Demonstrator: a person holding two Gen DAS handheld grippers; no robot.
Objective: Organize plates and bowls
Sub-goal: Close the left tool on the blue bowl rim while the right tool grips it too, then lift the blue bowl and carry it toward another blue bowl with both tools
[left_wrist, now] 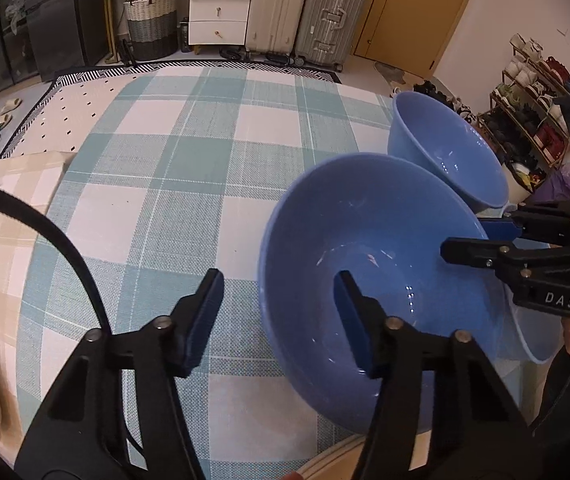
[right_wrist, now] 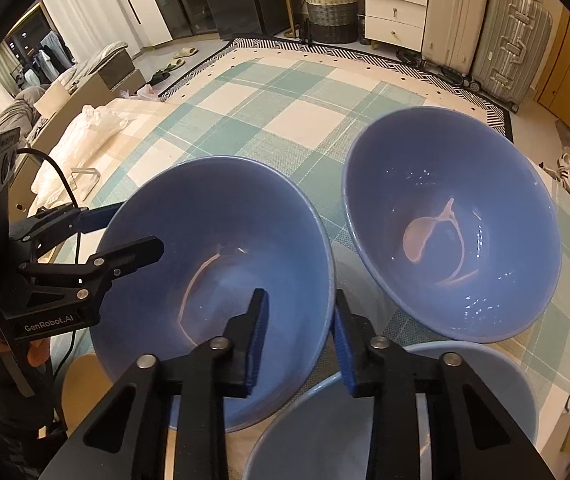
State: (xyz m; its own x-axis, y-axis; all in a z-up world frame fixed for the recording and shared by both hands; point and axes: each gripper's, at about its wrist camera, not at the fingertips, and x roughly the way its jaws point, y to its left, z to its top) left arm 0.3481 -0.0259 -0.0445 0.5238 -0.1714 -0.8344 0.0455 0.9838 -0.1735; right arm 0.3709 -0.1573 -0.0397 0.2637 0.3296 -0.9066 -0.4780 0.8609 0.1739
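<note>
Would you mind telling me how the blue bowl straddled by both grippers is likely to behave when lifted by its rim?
The blue bowl looks rigid and glazed, so probably slippery under the pads. Its wide, flaring wall suggests it could tilt if the left gripper and right gripper lift unevenly. Likely breakable if dropped.

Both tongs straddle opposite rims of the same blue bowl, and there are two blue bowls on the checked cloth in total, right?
Not two. The right wrist view shows three: the straddled bowl, a second bowl beside it, and a paler third bowl nearest the camera. Left tongs and right tongs do straddle opposite rims.
</note>
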